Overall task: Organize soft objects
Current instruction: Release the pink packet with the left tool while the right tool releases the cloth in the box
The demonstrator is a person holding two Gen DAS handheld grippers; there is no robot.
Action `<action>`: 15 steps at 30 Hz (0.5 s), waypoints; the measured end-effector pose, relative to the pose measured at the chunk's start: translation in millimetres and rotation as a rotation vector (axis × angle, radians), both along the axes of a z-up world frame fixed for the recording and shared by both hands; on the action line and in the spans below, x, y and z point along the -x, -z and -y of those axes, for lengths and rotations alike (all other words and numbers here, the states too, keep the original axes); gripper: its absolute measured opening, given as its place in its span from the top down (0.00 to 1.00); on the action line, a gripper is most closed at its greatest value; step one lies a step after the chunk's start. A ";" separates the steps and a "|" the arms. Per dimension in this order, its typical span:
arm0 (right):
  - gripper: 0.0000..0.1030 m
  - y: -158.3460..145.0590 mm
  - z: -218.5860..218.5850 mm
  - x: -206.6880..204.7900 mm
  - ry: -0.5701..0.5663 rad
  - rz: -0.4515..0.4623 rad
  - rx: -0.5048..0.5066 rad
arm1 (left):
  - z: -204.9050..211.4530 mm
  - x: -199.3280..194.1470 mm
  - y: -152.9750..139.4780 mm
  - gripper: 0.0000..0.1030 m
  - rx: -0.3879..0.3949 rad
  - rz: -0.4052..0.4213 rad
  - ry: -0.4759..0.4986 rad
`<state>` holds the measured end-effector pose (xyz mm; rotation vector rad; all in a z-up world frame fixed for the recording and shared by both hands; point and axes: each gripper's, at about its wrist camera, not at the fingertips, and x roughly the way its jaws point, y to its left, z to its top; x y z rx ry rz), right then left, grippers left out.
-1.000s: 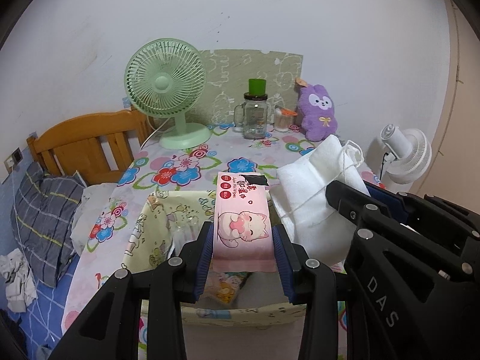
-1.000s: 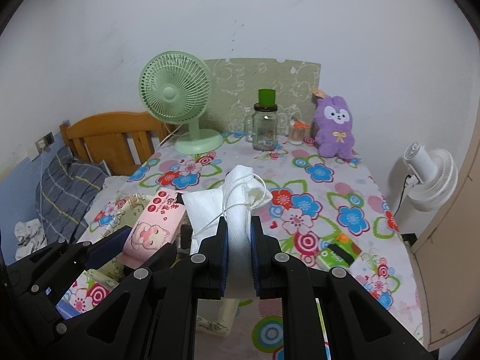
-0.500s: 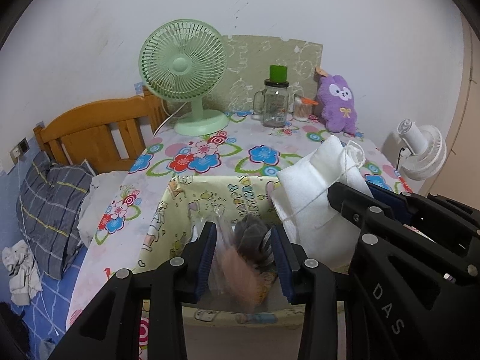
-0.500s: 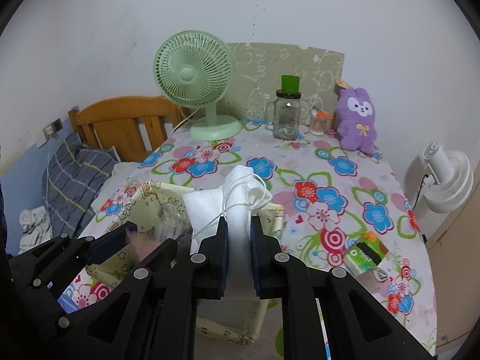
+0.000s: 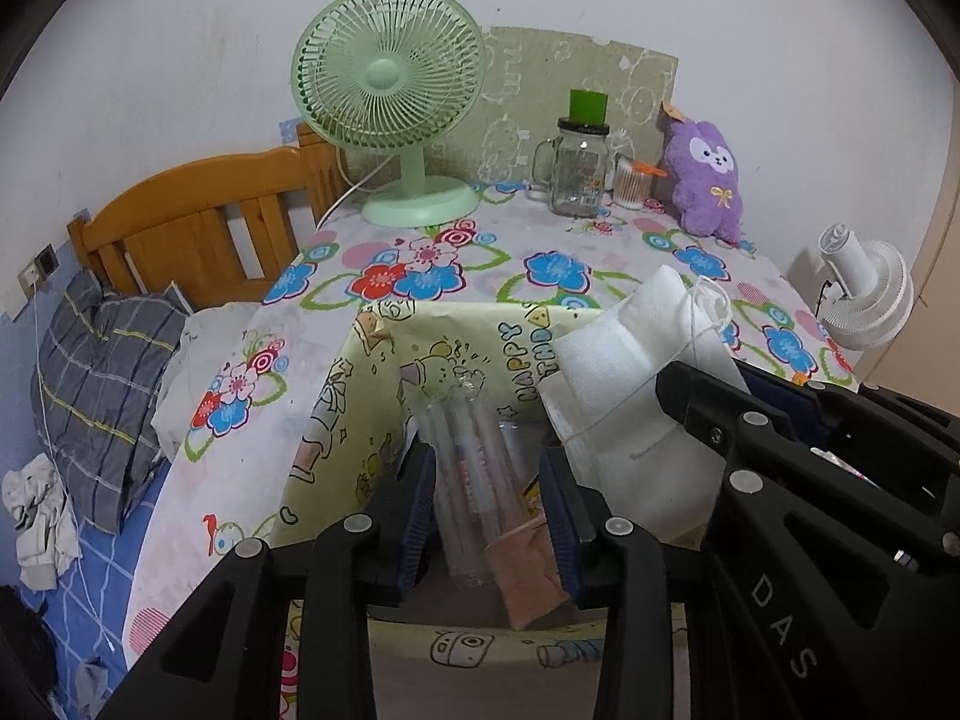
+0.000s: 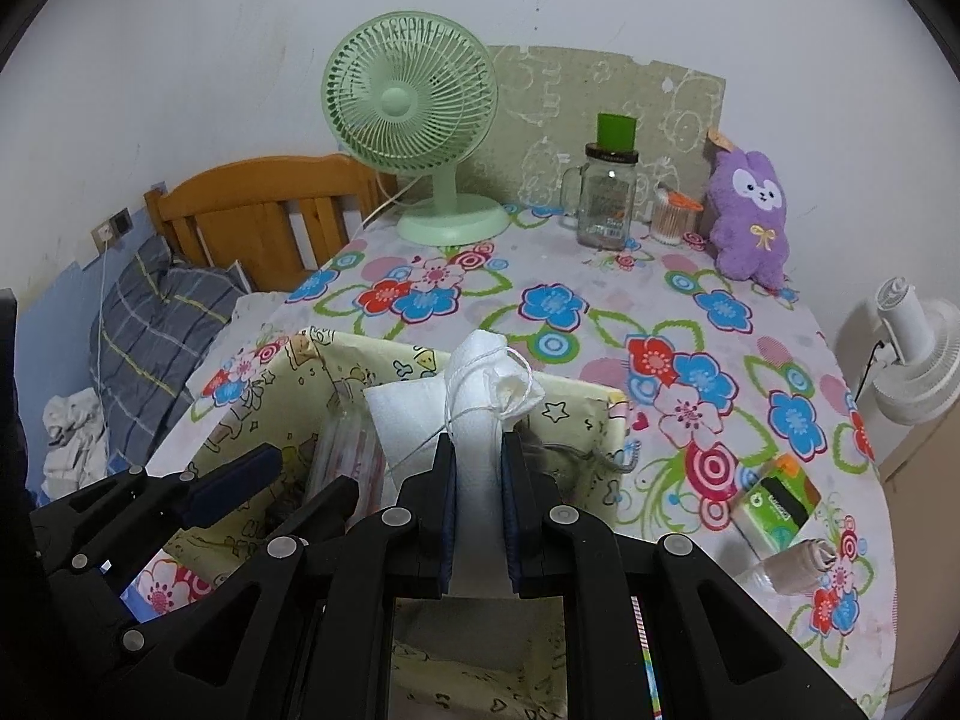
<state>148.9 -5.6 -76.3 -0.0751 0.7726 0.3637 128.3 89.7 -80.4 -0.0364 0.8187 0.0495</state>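
Two grippers of mine hang side by side over a yellow cartoon-print storage box (image 5: 372,420) on the flowered tablecloth (image 6: 690,324). My left gripper (image 5: 487,501) has its blue-padded fingers (image 5: 417,504) spread apart with nothing clamped; below and between them, inside the box, lie a clear plastic packet (image 5: 474,468) and a pink tissue pack (image 5: 528,570), the pack close against my right-hand pad, though I cannot tell whether they touch. My right gripper (image 6: 478,489) is squeezed tight on a white cloth pouch (image 6: 480,396) tied with string, which stands up above the fingers, over the box's far wall. Beyond my fingertips, at the far edge of the table, stand a green desk fan (image 6: 414,114), a glass mug jar (image 6: 603,195) and a purple plush bunny (image 6: 750,210). To the right of my right gripper, on the cloth, lies a green tissue pack (image 6: 780,504)
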 end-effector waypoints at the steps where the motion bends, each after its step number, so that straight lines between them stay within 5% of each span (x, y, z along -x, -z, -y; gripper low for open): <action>1: 0.85 1.2 -0.7 -1.0 -0.002 -0.004 -0.002 | -1.1 -1.0 1.3 0.61 -0.001 -0.006 -0.002; 8: 0.84 10.8 -6.1 -8.0 -0.023 -0.043 -0.029 | -6.2 -2.3 5.1 0.37 -0.009 -0.037 -0.011; 15: 0.65 17.1 -8.8 -12.5 -0.033 -0.070 -0.035 | -6.7 -2.8 7.8 0.21 -0.022 -0.044 -0.016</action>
